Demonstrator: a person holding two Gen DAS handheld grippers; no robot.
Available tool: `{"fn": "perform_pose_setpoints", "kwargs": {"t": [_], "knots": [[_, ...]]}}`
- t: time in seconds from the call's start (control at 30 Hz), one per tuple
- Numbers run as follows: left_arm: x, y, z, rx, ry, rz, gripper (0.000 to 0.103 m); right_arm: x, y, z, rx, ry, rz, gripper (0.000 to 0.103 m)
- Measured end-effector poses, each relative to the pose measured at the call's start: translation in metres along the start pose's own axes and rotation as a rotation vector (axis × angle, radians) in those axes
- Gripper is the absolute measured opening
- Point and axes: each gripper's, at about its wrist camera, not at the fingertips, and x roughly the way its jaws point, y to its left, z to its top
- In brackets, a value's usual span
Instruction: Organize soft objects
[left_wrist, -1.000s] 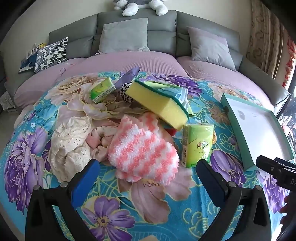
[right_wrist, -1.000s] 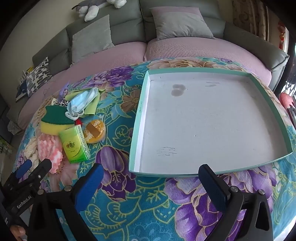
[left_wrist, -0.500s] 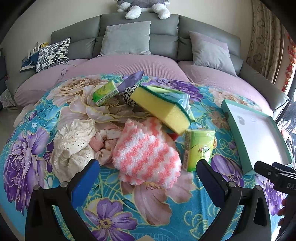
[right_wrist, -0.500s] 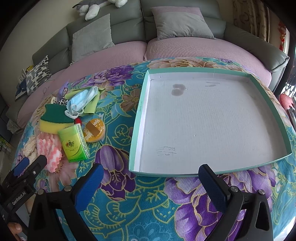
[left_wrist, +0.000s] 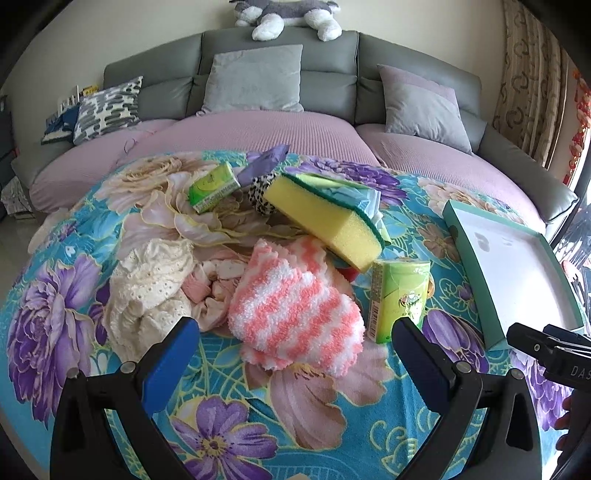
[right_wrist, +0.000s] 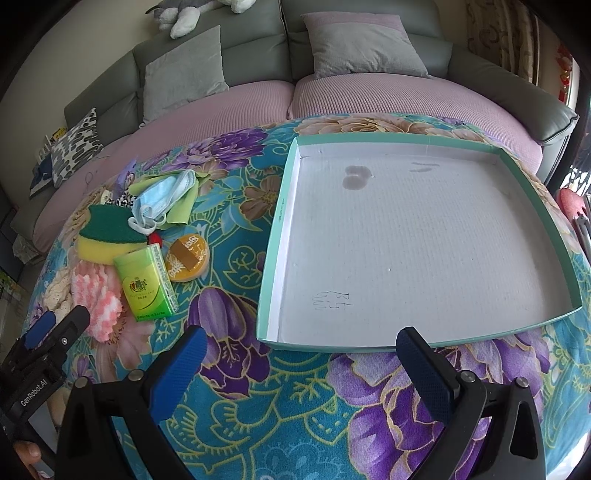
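Both grippers spread, empty; left gripper (left_wrist: 295, 343) pulled back from striped sock (left_wrist: 295, 306).

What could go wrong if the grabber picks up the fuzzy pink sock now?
The pink striped sock lies partly under the yellow sponge, so lifting it might tip the sponge and knock the green tissue pack beside it. The cream lace cloth and pink fabric touch the sock and could snag and drag along. The open left gripper may also pinch the flowered tablecloth.

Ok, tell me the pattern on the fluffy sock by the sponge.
The fluffy sock has pink and white stripes, clearest in the left wrist view.
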Motion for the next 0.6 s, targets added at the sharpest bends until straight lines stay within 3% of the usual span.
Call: {"fn": "perform_pose_setpoints", "kwargs": {"t": [0.6], "knots": [[-0.0035,-0.0017,0.0020,0.010,-0.007,-0.007,0.103,-0.0003,0.0003,0.0004,-0.002,0.002,-0.002,0.103]]}}
